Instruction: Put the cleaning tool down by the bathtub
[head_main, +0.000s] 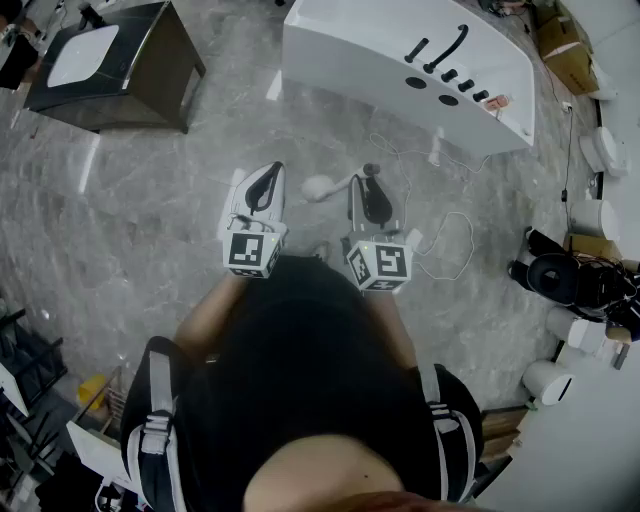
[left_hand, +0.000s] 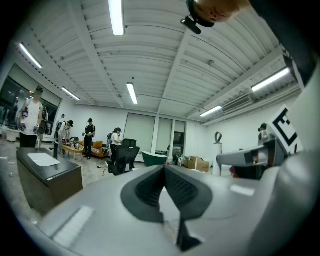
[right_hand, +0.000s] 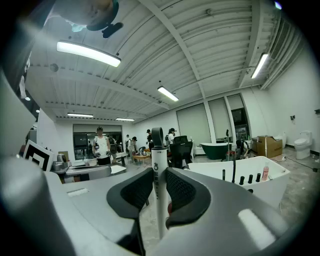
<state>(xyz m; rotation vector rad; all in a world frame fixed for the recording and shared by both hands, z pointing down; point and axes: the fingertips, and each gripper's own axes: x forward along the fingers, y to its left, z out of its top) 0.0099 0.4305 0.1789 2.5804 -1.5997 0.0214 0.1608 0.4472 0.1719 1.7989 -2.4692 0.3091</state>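
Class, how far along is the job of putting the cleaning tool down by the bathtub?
Done: the cleaning tool is picked up, its white handle clamped upright in the right gripper. In hand: it is being held some way short of the bathtub. The left gripper is shut and empty. Left: carry the tool to the tub's side, set it on the floor and let go.

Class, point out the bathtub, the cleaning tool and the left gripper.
bathtub (head_main: 340, 55), head view, bare white side left of the faucet.
cleaning tool (right_hand: 159, 160), right gripper view, its upright white handle.
left gripper (left_hand: 164, 169), left gripper view, the tip where it closes.
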